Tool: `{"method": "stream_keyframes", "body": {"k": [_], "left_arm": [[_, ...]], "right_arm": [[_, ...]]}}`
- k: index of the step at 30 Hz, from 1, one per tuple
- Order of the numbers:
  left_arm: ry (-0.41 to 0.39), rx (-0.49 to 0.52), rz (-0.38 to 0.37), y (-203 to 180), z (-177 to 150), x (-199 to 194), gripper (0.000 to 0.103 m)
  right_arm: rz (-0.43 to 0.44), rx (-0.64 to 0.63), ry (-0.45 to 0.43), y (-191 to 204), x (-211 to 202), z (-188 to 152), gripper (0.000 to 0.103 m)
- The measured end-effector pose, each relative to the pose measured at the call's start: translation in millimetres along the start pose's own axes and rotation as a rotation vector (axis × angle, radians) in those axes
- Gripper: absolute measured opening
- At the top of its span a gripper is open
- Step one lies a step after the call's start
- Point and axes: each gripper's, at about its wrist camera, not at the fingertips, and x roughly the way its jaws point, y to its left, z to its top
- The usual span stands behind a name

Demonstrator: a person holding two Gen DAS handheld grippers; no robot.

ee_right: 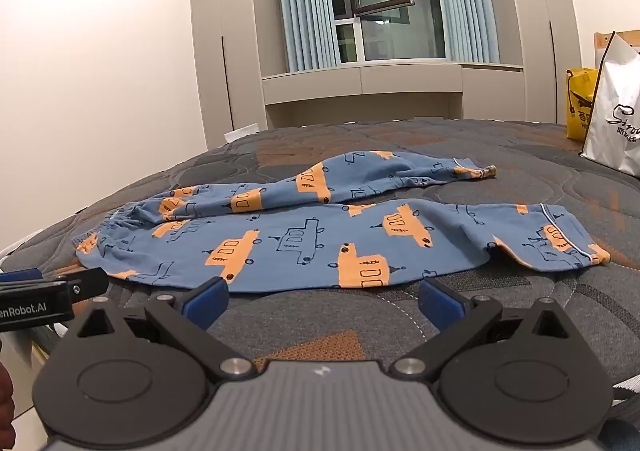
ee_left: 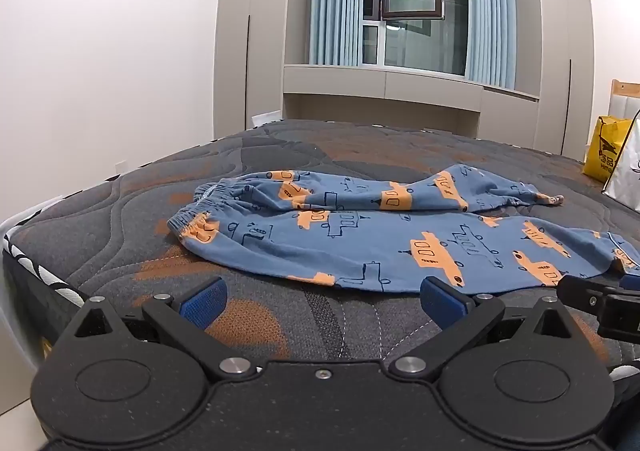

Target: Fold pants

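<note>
On the near half of the mattress (ee_left: 120, 211), a pair of blue pants (ee_left: 380, 243) printed with orange vehicles lies spread out full length, parallel to the mattress's near edge. The elastic waistband (ee_left: 196, 219) points toward the left edge and the two cuffs toward the right. The legs lie side by side, slightly parted, the far leg rumpled and the near leg flatter, its cuff turned up a little. No fold shows yet, so the task looks to be at its very start: bringing one leg over the other and then doubling the length are all still to do.

Both tongs hover just short of the near leg, touching nothing. The left gripper (ee_left: 322, 301) stands wide, nothing between its blue pads, and the right gripper (ee_right: 322, 301) is equally wide and empty.

Beyond, a white shopping bag (ee_right: 616, 111) and a yellow bag (ee_right: 580, 103) stand at the mattress's far right corner, before a curtained window (ee_left: 412, 11).
</note>
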Motion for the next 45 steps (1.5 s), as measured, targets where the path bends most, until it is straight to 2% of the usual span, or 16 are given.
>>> {"method": "stream_keyframes", "body": {"k": [45], "left_arm": [[0.030, -0.018, 0.001, 2.2, -3.0, 4.8, 0.103]], "right_arm": [[-0.005, -0.013, 0.007, 1.7, -2.2, -2.4, 0.103]]}}
